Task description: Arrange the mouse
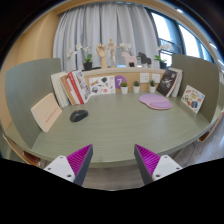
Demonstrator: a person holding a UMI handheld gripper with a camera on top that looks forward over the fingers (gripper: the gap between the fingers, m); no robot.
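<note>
We judge the task barely begun: the mouse point(78, 115) sits on its own on the counter point(120, 125), well to the left and far ahead of our gripper point(113, 160), near the leaning books point(70, 88) and the tan card point(45, 111) propped at the counter's left side. A pink mouse pad point(155, 101) lies across on the right, well apart from the mouse, and we take it as the likely place for it, though the task sentence does not say so. Nothing is grasped yet, so reaching, picking up and placing all remain to be done.

Our fingers point(72, 162) stand wide apart, with only bare counter showing between their magenta pads. They hold nothing and touch nothing that we can see; they hover at the near edge of the counter. The mouse lies beyond them and off to the left, so we judge the next move needs a swing leftward and forward before any closing
</note>
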